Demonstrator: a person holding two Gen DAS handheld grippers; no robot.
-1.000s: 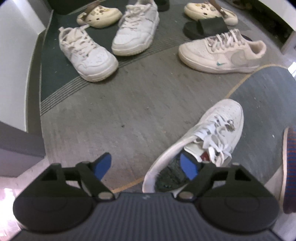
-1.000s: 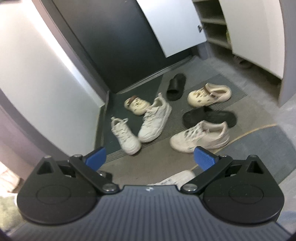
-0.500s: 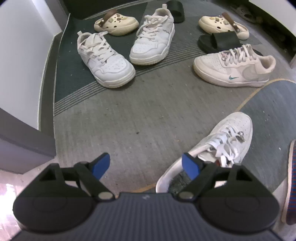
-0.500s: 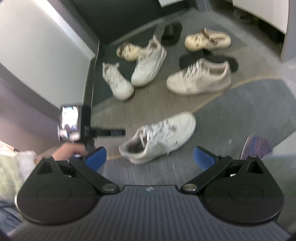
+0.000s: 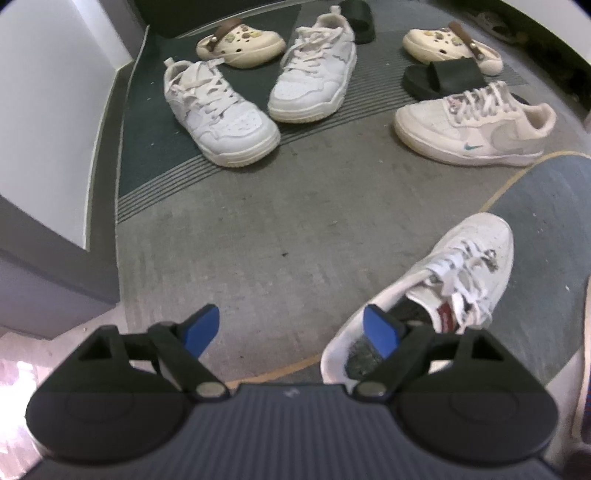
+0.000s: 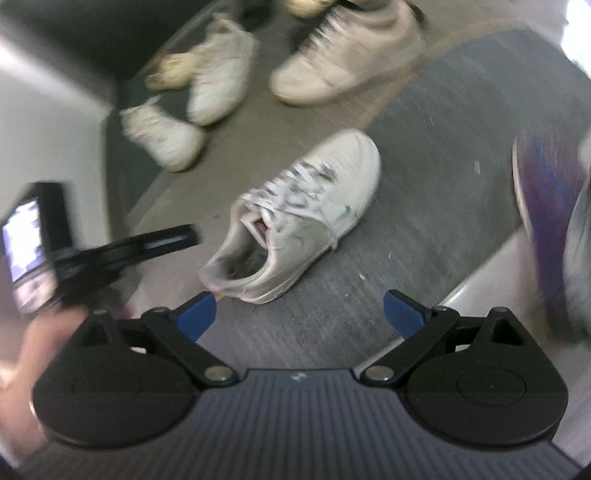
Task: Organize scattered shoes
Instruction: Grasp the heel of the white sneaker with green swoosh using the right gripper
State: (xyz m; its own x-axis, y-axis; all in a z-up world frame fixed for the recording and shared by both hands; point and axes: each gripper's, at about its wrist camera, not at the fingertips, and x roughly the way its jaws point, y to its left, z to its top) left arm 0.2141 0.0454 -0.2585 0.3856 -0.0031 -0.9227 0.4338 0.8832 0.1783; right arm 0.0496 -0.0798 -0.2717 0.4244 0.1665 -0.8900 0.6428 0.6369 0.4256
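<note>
The right gripper [image 6: 300, 314] hangs over the grey mat [image 6: 424, 155] with its blue-tipped jaws spread wide but closing; nothing lies between them, and the nearest white sneaker [image 6: 295, 218] sits just beyond the tips, heel toward the camera. This whole view is smeared by motion, so laces and markings on the sneaker are hard to read. At the left edge the left gripper [image 6: 122, 254] shows only as a dark blurred shape with a small lit screen, and the hand [image 6: 48, 339] carrying it is a pale smudge. At the right edge a purple and blue shoe [image 6: 546, 206] is cut off by the frame.

In the left wrist view the left gripper [image 5: 291, 328] also stands wide apart and holds nothing. Its right blue tip overlaps the heel opening of the same sneaker [image 5: 454, 280], hiding part of the collar; whether it touches cannot be told. Farther off lie two more white sneakers [image 5: 221, 114] [image 5: 314, 70], a cream sneaker with a teal mark [image 5: 476, 129], two cream clogs [image 5: 242, 44] [image 5: 450, 46] and a black slide [image 5: 443, 77] that rests partly behind the cream sneaker. A second black slide [image 5: 356, 16] is clipped by the top edge.
</note>
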